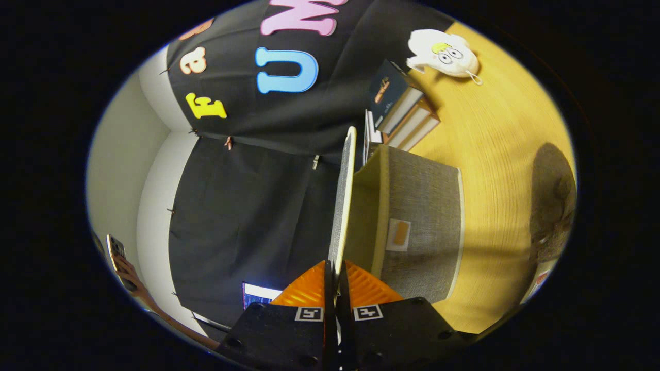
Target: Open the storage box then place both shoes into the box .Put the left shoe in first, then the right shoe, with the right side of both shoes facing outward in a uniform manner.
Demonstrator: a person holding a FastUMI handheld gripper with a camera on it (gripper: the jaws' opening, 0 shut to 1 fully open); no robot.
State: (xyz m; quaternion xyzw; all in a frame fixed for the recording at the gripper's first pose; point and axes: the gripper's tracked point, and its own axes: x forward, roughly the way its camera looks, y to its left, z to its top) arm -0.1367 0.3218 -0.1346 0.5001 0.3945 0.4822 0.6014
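Observation:
My gripper (335, 265) is rolled on its side, and its two fingers are shut on the near edge of the storage box's lid (344, 196). I see the lid edge-on, swung up and away from the box. The grey fabric box (425, 206) stands on the wooden table (495, 154) just beside the fingers, with its mouth uncovered and a pale lining (363, 216) showing. A small label (399, 235) is on its front wall. Past the box on the table lies a dark brownish shoe (553, 201), blurred. A pale object (539, 281) next to it is too cut off to identify.
A stack of books (405, 111) stands right behind the box. A white plush toy (443, 51) lies further off on the table. The black cloth wall (258, 206) hangs beyond the lid. A person's hand holding a phone (117, 257) and a lit screen (258, 294) are near the fingers.

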